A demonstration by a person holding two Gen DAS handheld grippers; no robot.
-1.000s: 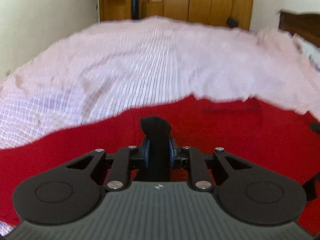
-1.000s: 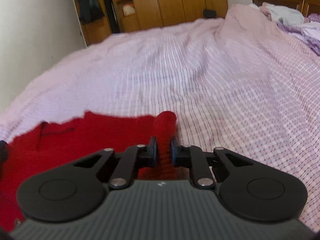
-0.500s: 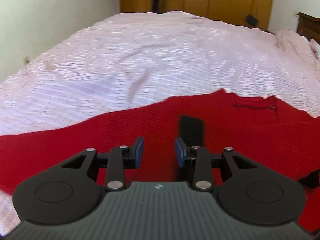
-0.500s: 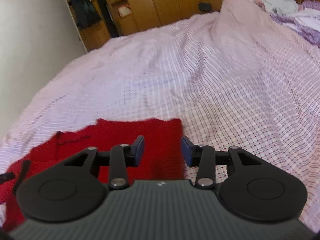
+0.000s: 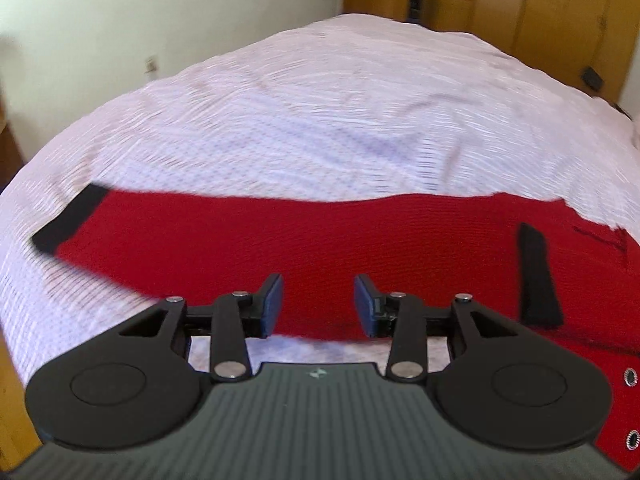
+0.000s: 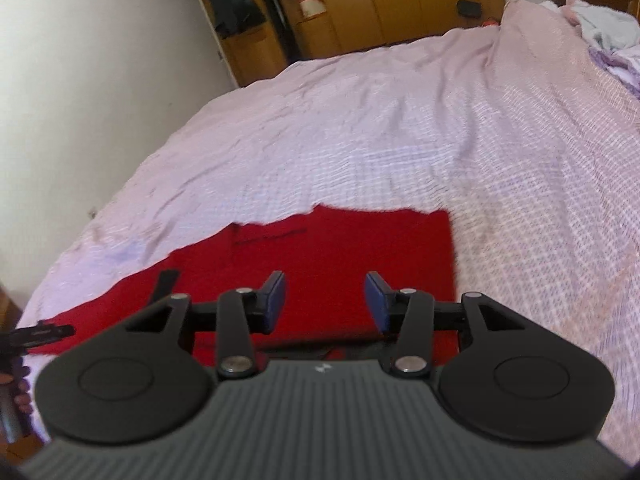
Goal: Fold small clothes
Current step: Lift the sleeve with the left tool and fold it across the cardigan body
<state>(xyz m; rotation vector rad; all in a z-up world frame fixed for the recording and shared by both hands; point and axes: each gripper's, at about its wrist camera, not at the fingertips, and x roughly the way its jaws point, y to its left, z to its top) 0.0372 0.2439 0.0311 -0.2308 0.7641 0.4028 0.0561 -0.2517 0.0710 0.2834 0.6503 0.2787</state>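
Observation:
A red knitted garment [image 5: 320,240] with black trim lies flat on the bed; a black cuff [image 5: 68,218] is at its left end and a black strap [image 5: 536,276] lies on its right part. My left gripper [image 5: 318,306] is open and empty, just above the garment's near edge. In the right wrist view the same garment [image 6: 340,252] lies spread, its right edge straight. My right gripper [image 6: 325,302] is open and empty above the garment's near part. The left gripper's tip [image 6: 40,334] shows at the left edge of that view.
The bed is covered by a pink checked sheet [image 6: 400,140]. Wooden wardrobes [image 6: 380,4] stand behind it, a white wall [image 5: 120,20] on the left. A pile of pale clothes [image 6: 600,32] lies at the far right by the headboard.
Both grippers let go of the garment and opened, then drew back and rose. The garment now lies flat on the bed. The left view has swung left, showing the black cuff.

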